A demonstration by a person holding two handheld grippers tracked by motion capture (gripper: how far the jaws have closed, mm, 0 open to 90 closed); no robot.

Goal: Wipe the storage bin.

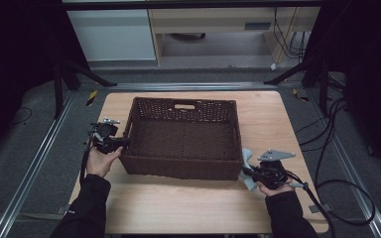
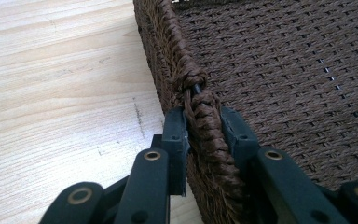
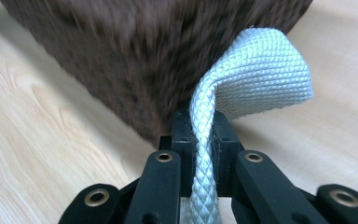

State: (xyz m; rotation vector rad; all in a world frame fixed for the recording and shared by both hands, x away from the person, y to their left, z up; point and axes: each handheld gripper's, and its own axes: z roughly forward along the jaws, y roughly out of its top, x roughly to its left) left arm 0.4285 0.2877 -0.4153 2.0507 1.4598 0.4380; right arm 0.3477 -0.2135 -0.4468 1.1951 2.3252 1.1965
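We hold a gripper in each hand at the near side of the counter, which is made of light wood.

Our right gripper is closest to us, at the near right corner of the basket. Its jaws are squeezed shut on a pale blue-grey cloth. In the right gripper view the cloth has a bumpy diamond pattern. It comes up between the two black jaws, bends over and droops to one side. The dark corner of the basket is right behind it and looks blurry. We cannot tell if the cloth touches the basket there.

Our left gripper is a bit farther away, at the left side of the basket. It pinches the left wall of the basket. In the left gripper view the braided brown rim sits between the two jaws, with one jaw outside the wall and one jaw inside it. The jaws are close together and press on the rim.

The basket is brown and woven, and it stands in the middle of the counter. Its far wall has a small handle hole.

Past the counter we see grey floor, black cables on the right and pale furniture at the back.
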